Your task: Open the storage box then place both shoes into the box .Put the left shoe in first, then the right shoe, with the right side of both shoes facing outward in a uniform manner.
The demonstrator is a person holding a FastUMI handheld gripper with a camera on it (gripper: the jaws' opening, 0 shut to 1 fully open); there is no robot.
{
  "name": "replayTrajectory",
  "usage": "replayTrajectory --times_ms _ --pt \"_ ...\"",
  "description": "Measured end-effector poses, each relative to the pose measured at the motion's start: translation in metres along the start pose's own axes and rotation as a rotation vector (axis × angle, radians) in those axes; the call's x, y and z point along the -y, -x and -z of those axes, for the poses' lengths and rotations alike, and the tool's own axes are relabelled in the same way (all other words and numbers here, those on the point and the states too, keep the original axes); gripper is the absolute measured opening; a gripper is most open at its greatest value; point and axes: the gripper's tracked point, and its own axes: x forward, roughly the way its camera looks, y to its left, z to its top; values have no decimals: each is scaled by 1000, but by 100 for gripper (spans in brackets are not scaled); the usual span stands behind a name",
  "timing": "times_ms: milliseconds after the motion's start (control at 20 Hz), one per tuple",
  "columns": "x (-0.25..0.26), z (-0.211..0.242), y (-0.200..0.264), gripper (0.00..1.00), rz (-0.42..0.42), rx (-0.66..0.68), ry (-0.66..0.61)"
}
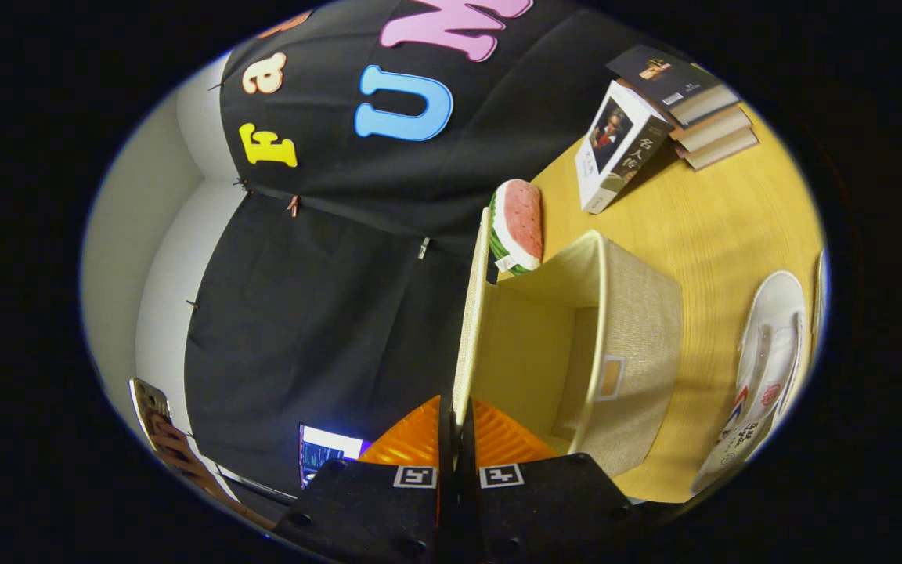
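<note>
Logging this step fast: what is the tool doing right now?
Tool: closed, both fingers pinching the lid of the storage box, which is swung open.

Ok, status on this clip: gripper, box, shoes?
Gripper shut on lid, lid swung up. Storage box open, nothing seen inside. White shoe on the table beside box. Watermelon toy behind box, not blocking.

Warm, even indoor light falls on the wooden table, which shines yellow without harsh glare. The books cast soft shadows. Fisheye distortion bends everything near the rim, where detail smears; a bright screen glows nearby.
</note>
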Motion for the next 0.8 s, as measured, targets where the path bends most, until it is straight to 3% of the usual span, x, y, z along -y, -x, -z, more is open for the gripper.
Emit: replayTrajectory --times_ms 800 --pt "-99 12 -91 5 -47 -37 141"
